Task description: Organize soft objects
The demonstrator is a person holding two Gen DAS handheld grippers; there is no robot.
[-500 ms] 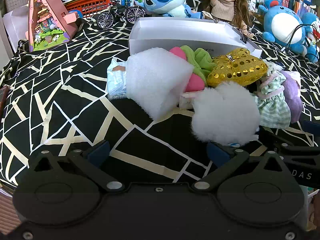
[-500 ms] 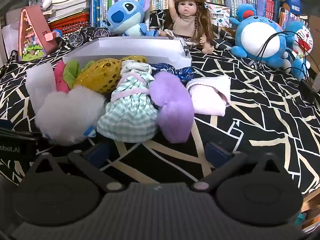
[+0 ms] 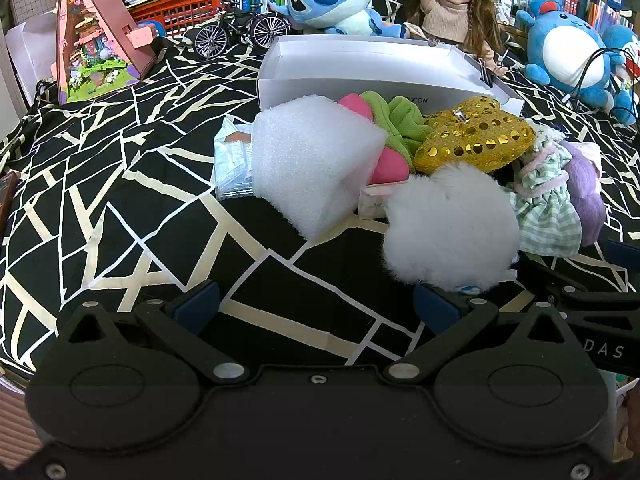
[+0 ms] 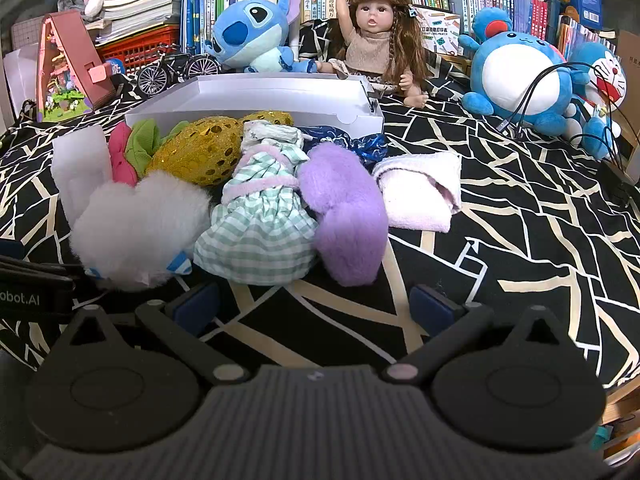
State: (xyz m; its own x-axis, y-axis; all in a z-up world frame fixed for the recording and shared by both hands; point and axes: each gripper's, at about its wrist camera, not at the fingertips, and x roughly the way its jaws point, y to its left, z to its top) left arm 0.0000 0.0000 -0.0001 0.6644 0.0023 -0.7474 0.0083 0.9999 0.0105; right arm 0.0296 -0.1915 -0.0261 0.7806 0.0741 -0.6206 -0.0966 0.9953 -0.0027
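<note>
Left gripper (image 3: 316,306) spread wide, nothing between its blue pads, above the black worktop cloth with cream line pattern (image 3: 120,184). Right gripper (image 4: 314,306) likewise spread and empty. Soft items heaped just before the shallow white cardboard box (image 4: 256,98): white fluffy pom-pom (image 3: 450,226), white foam block (image 3: 316,160), gold sequinned cushion (image 3: 474,140), green-checked doll dress (image 4: 258,218), purple furry pouch (image 4: 346,208), folded pale pink towel (image 4: 420,190) beside it.

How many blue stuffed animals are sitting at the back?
3: the big-eared blue plush beside the doll, the round blue-and-white plush further right, and a blue cat plush at the right edge. Others may be hidden.
</note>
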